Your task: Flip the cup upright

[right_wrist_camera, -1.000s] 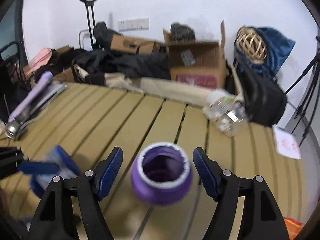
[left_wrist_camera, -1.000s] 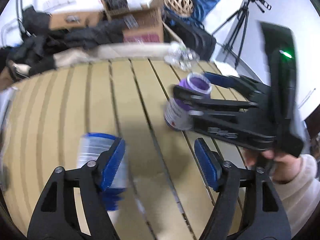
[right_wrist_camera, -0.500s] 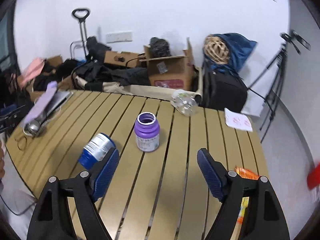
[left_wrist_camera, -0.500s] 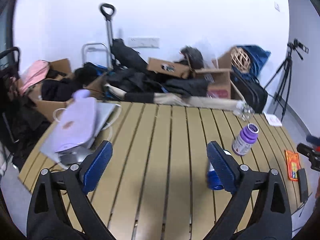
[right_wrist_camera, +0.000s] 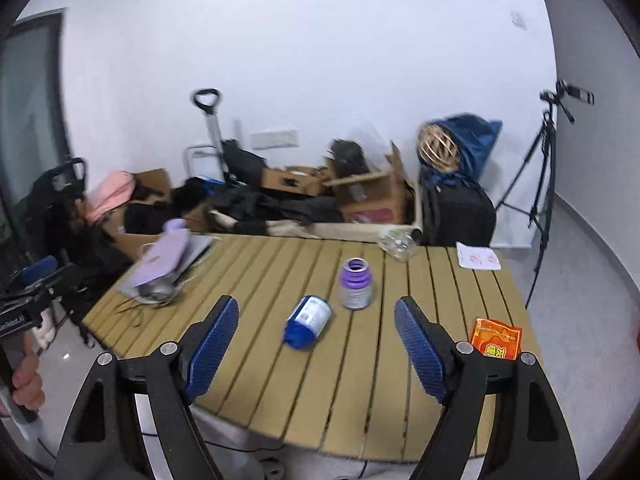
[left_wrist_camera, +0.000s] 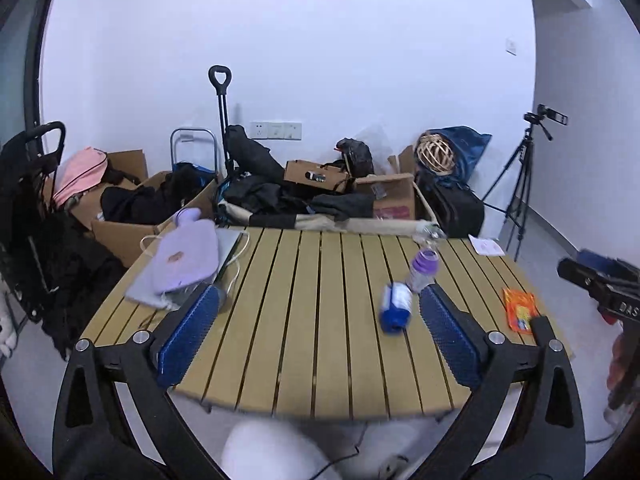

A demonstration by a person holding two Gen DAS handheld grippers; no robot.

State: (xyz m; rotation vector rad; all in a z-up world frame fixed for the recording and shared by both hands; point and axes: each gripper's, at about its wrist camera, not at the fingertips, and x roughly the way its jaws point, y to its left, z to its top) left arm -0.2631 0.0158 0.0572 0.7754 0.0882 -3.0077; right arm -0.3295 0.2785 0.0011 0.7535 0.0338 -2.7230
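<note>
A purple cup (right_wrist_camera: pixel 355 284) stands upright on the slatted wooden table (right_wrist_camera: pixel 280 380), its open mouth up; it also shows in the left wrist view (left_wrist_camera: pixel 423 270). A blue and white container (right_wrist_camera: pixel 307 321) lies on its side just in front of it, also seen in the left wrist view (left_wrist_camera: pixel 395 307). My right gripper (right_wrist_camera: pixel 316 348) is open and empty, back over the table's near edge. My left gripper (left_wrist_camera: pixel 318 334) is open and empty, also back from the table. The right gripper's body shows at the right edge of the left wrist view (left_wrist_camera: pixel 600 288).
A lilac hot-water bottle (left_wrist_camera: pixel 180 256) lies on a laptop at the table's left. An orange packet (right_wrist_camera: pixel 496 338) lies at the right edge, a crumpled clear bottle (right_wrist_camera: pixel 396 242) at the far edge. Boxes, bags and a tripod (right_wrist_camera: pixel 540 168) stand behind.
Both grippers have pulled back from the table. A second ago the right gripper stood around the purple cup; now the cup stands free and upright, far from both.
</note>
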